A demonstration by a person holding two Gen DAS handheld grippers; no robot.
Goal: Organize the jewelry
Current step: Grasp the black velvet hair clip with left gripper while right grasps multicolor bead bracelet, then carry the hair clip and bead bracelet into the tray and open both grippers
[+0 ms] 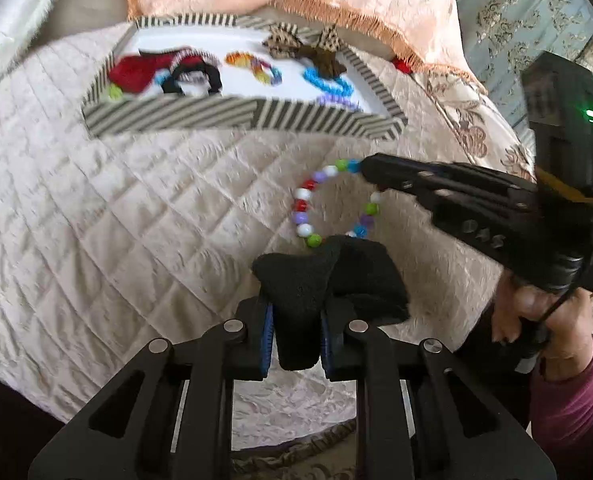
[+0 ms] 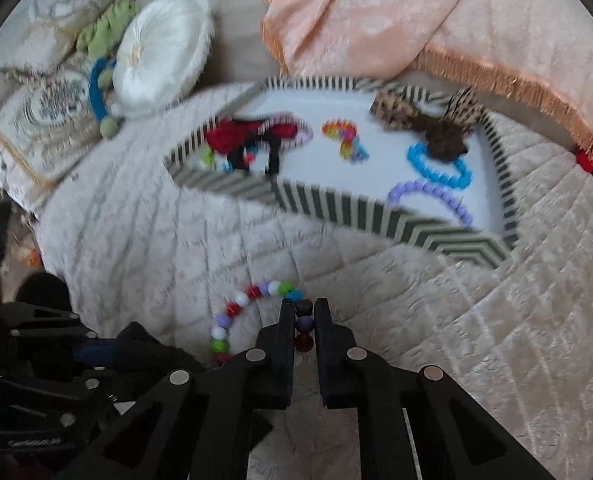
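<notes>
Right wrist view: striped tray (image 2: 336, 204) on quilted cream bedspread (image 2: 136, 240), peach throw (image 2: 376, 12) behind.

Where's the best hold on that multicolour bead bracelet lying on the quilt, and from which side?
Take the bead bracelet across its strand on the arc nearest the striped box, from above. It lies flat as an open loop, so pinch a few beads. The right gripper already pinches it there; the left gripper holds black cloth.
</notes>
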